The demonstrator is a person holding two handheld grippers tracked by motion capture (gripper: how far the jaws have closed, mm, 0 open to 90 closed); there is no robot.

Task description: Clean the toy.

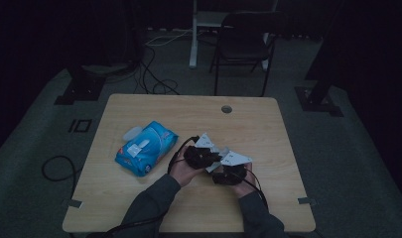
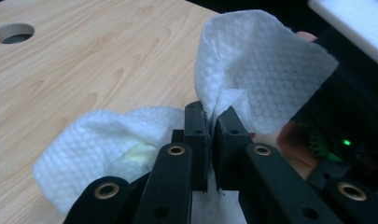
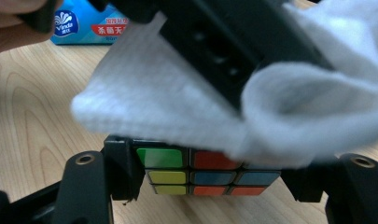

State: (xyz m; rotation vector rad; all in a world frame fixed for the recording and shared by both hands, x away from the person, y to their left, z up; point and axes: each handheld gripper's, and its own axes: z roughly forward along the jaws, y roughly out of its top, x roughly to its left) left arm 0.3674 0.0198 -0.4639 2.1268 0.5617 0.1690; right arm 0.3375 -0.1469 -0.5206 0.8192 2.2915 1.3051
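Left gripper [image 2: 209, 122] clamped white textured wipe [image 2: 266, 70], draped over scrambled multicoloured cube [image 3: 200, 175]; right gripper [image 3: 203, 179] clamped cube; blue wipe pack [image 1: 146, 148] left of cube.

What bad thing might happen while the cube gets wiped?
The wipe is pinched only at a small fold by the left tongs, so it might slip free. The cube is squeezed just at its sides by the right tongs; pushing on it could twist it loose.

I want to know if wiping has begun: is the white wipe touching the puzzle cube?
Touching. In the right gripper view the wipe drapes directly over the top of the cube, covering its upper edge with no gap.
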